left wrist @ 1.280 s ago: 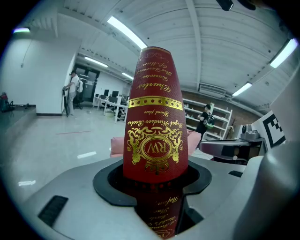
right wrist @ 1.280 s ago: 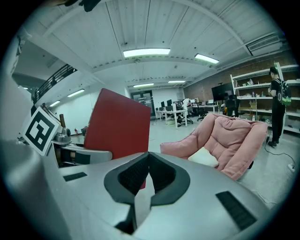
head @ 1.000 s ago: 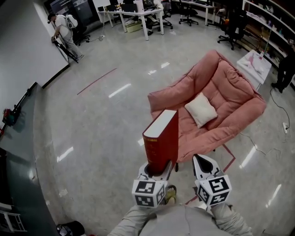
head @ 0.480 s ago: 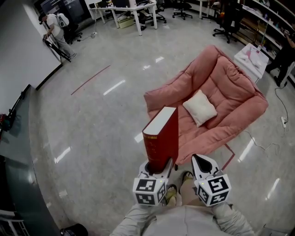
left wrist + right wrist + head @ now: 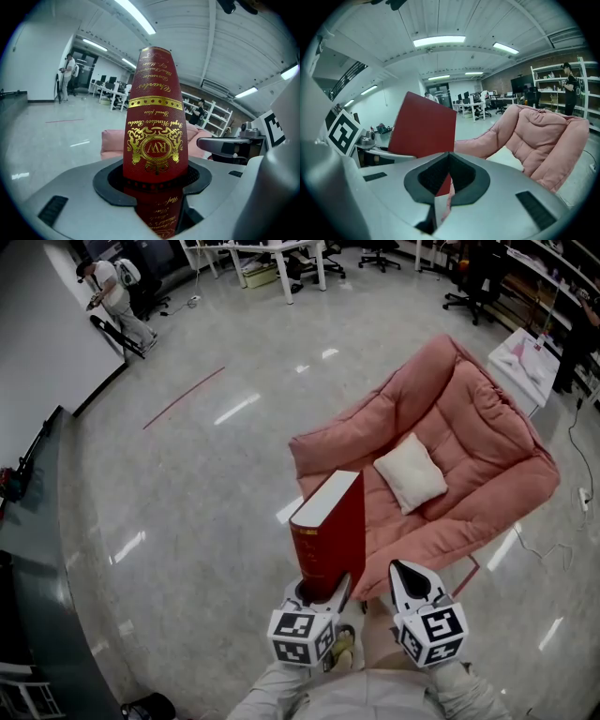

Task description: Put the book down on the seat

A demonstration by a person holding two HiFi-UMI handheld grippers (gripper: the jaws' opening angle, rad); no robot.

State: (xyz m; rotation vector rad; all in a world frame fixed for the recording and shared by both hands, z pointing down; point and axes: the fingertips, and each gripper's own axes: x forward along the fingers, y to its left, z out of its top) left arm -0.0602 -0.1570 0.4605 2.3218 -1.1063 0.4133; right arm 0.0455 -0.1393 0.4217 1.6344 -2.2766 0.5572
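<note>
Two grippers face the pink seat (image 5: 459, 427). The left gripper (image 5: 323, 591) pinches the red book (image 5: 333, 526) upright by its lower end, above the floor and short of the seat. The right gripper (image 5: 410, 571), pressed together, holds nothing. Reaching the seat and laying the book down remain.
</note>
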